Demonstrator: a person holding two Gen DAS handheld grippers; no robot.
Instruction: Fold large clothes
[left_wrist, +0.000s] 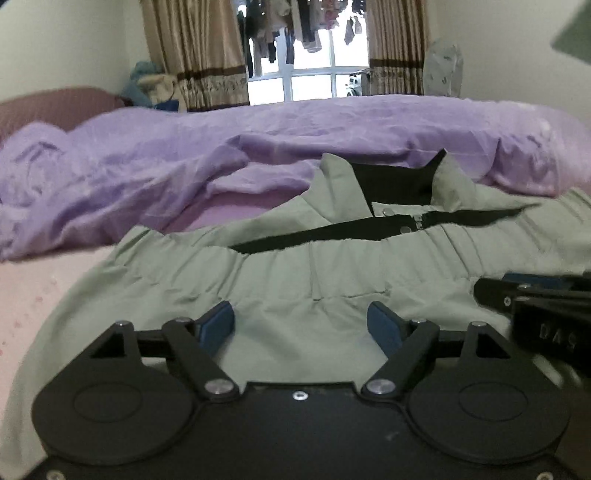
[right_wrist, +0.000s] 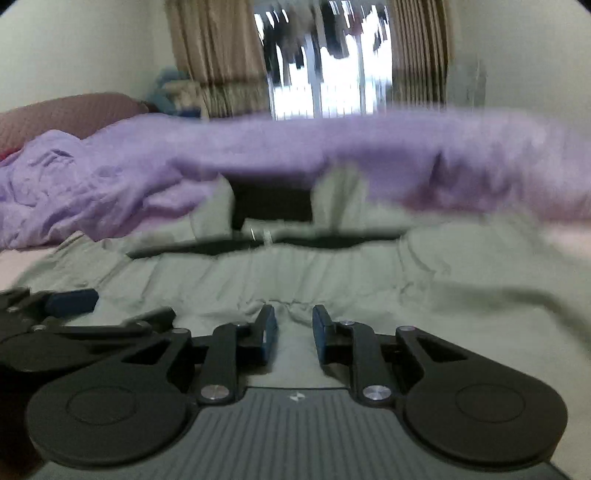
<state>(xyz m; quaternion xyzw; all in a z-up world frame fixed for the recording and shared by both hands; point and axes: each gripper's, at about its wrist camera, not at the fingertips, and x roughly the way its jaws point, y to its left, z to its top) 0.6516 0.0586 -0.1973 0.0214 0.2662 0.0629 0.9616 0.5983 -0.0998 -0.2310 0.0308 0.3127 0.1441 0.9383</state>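
One grey-green jacket (left_wrist: 295, 280) with a black lining lay on one bed (left_wrist: 33, 291), beside one rumpled purple quilt (left_wrist: 155, 162). Two grippers were in view, the left gripper (left_wrist: 301, 325) and the right gripper (right_wrist: 294, 334), each with two blue pads. Two curtains (left_wrist: 195, 51) framed one window (left_wrist: 310, 83). One brown pillow (left_wrist: 55, 107) was visible.

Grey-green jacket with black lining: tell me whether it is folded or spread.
Partly folded: the grey-green jacket with black lining has its gathered hem doubled up toward the collar. Sleeves cannot be told.
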